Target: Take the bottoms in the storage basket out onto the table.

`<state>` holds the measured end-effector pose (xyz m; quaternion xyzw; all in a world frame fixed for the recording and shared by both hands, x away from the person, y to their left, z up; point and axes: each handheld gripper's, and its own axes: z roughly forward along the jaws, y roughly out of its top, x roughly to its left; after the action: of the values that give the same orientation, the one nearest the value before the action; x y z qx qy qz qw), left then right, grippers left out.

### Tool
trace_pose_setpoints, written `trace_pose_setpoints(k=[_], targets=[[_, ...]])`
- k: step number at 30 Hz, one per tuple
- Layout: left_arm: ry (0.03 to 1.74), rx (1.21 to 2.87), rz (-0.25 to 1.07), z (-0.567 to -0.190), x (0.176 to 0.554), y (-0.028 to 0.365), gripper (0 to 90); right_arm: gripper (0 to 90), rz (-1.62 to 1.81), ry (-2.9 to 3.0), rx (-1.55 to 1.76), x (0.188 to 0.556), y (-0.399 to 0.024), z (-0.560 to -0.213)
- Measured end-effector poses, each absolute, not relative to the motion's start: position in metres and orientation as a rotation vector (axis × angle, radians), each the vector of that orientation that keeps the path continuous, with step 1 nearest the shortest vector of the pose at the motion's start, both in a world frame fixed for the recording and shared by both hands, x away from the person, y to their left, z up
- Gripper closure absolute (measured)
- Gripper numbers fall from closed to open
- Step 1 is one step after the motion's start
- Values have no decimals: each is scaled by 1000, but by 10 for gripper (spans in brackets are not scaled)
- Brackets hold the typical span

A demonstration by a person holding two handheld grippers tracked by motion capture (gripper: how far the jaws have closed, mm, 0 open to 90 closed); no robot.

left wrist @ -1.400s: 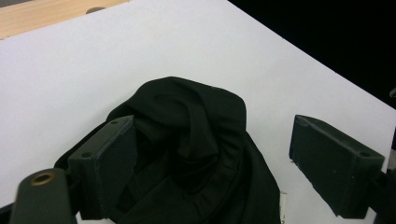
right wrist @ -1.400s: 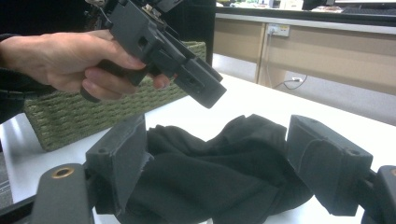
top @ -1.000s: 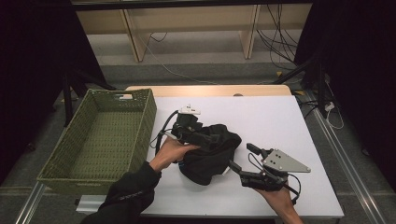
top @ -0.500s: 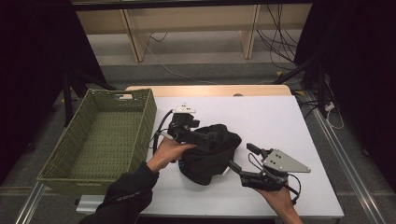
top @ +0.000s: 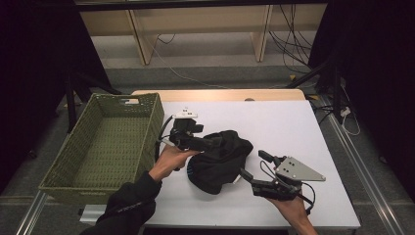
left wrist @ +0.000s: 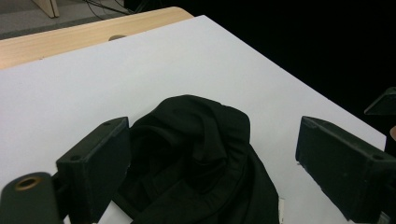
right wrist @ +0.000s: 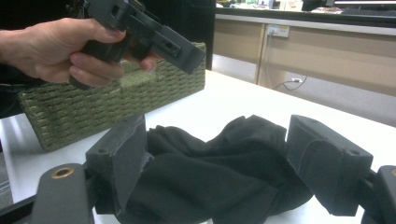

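Note:
A crumpled black cloth (top: 218, 161) lies in the middle of the white table (top: 274, 122). My left gripper (top: 213, 143) hovers over the cloth's upper left edge. Its jaws have just been opening and stand wide apart, with the cloth (left wrist: 201, 154) below them and nothing pinched. My right gripper (top: 252, 164) is low at the cloth's right side. Its jaws are spread wide, and the cloth (right wrist: 219, 177) bulges into the gap between them. In the right gripper view the left gripper (right wrist: 182, 46) hangs in a hand above the cloth, clear of it.
A green woven basket (top: 151, 122) stands on the table's left side, close to the left hand. Bare white table lies behind and to the right of the cloth. The table's front edge is just below the right hand.
The left gripper has shifted slightly to the left above the cloth. The right gripper and the cloth look unmoved.

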<state>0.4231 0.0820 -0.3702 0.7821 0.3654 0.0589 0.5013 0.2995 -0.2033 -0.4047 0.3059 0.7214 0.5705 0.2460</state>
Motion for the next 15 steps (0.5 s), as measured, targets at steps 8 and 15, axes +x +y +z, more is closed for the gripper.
trace_pose_setpoints(k=[8, 15], targets=[[887, 1878, 151, -370, 421, 87, 87, 219, 1557, 1968, 834, 299, -203, -405], [879, 1865, 158, -369, 419, 90, 74, 219, 1557, 1968, 836, 299, -203, -405]])
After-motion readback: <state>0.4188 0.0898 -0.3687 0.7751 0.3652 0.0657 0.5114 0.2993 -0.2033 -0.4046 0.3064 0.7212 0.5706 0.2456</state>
